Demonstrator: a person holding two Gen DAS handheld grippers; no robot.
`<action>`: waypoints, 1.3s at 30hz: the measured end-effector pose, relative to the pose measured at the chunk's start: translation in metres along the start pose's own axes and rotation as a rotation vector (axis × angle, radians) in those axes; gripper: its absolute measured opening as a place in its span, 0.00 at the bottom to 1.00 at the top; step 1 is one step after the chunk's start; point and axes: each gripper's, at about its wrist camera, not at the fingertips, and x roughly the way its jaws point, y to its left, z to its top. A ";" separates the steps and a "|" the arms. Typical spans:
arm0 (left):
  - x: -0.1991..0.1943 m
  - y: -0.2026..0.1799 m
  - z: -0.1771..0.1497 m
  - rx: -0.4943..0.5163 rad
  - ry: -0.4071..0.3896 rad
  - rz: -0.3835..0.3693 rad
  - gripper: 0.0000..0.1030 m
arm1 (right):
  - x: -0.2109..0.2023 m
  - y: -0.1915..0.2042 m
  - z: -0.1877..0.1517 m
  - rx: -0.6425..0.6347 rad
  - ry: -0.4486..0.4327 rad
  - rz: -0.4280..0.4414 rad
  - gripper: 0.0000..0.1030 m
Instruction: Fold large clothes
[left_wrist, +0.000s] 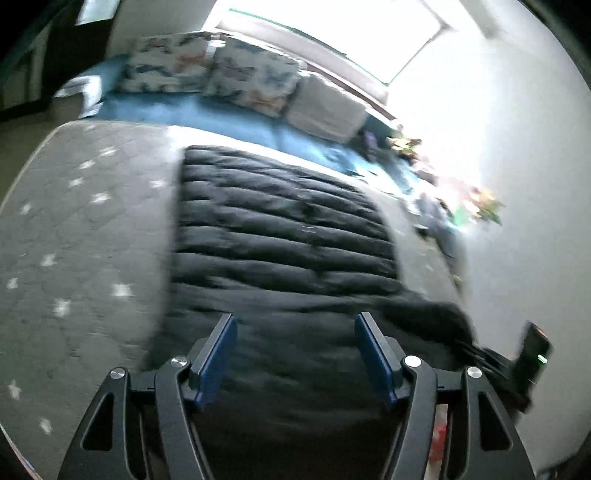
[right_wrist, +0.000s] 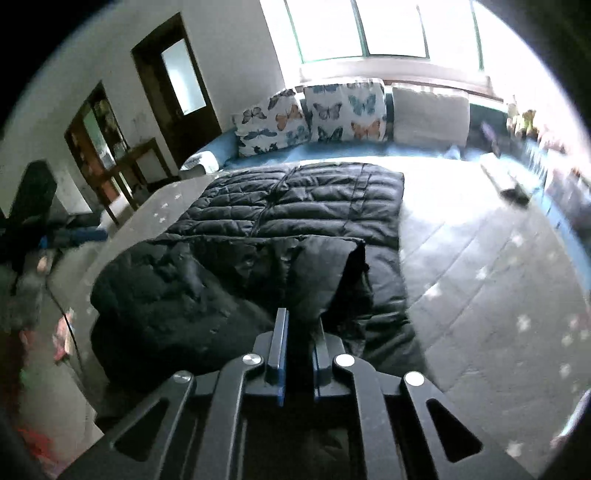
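A grey quilted bedcover with pale star shapes (right_wrist: 480, 280) spreads over the bed and carries everything else in both views. On it lies the black quilted puffer jacket (right_wrist: 295, 206), the largest item, flat across the middle of the cover with its near end bunched into a rumpled mound toward seven o'clock in the right wrist view; in the left wrist view the same jacket (left_wrist: 280, 229) runs from centre down to six o'clock, blurred. Beyond it, at twelve o'clock, a blue sheet (right_wrist: 332, 149) bears two white cushions printed with butterflies (right_wrist: 343, 110) and a plain white cushion (right_wrist: 430, 114) to their right, under a bright window (right_wrist: 388, 29). At ten o'clock in the right wrist view stands a dark wooden door with a glass pane (right_wrist: 177, 77). The left gripper (left_wrist: 297, 325) hovers above the jacket's near part with its jaws standing well apart and nothing between the blue pads (left_wrist: 218, 354). The right gripper (right_wrist: 301, 321) has its jaws drawn in on a raised fold of the jacket's black fabric; the fold seems pinched between them, though the dark cloth makes the contact hard to read. A small dark device with a green light (left_wrist: 535, 350) sits at four o'clock in the left wrist view.
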 end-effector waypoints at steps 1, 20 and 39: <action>0.007 0.014 -0.001 -0.019 0.025 -0.006 0.66 | 0.008 -0.004 -0.002 0.011 0.020 -0.005 0.11; 0.053 -0.012 -0.045 0.197 0.081 0.069 0.68 | -0.022 -0.002 0.025 -0.027 -0.078 -0.135 0.32; 0.118 -0.068 -0.045 0.280 0.205 -0.050 0.68 | 0.087 -0.011 0.000 -0.094 0.133 -0.101 0.29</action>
